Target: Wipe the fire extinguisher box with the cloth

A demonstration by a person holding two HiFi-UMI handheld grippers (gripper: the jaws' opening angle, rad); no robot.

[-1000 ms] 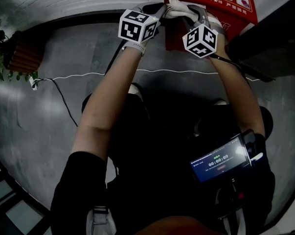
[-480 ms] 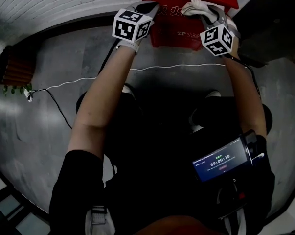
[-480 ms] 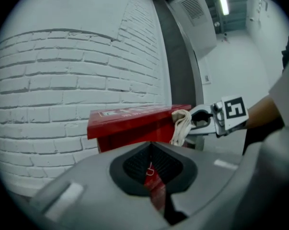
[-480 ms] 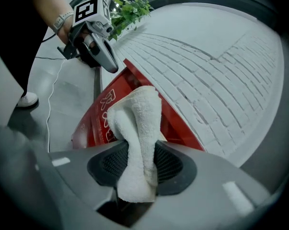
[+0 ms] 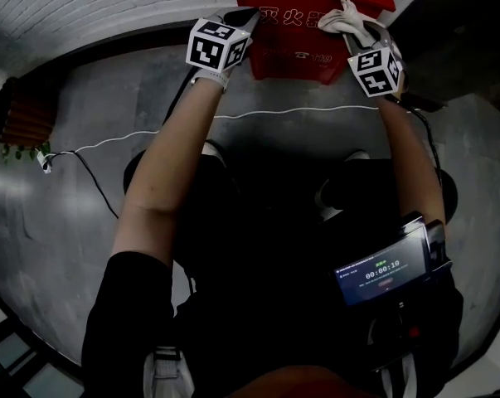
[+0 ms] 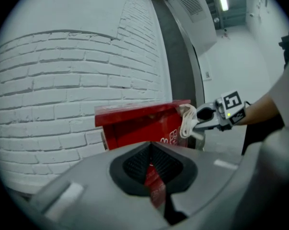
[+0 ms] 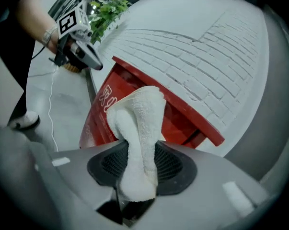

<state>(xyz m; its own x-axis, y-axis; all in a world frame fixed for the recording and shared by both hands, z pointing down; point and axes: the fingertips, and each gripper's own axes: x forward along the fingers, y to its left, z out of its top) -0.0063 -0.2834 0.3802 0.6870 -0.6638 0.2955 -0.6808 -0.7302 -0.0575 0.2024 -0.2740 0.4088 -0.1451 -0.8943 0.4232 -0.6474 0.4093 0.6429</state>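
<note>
Right gripper: pinches cloth against box top edge, for wiping | left gripper: pressed together, empty, near box's left corner

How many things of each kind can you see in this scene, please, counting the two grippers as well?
Red metal fire extinguisher box: 1
White terry cloth: 1
Handheld two-jaw grippers, left gripper and right gripper: 2
Green leafy potted plant: 1
Thin white floor cable: 1
Black lit-screen device: 1
Total: 7
</note>
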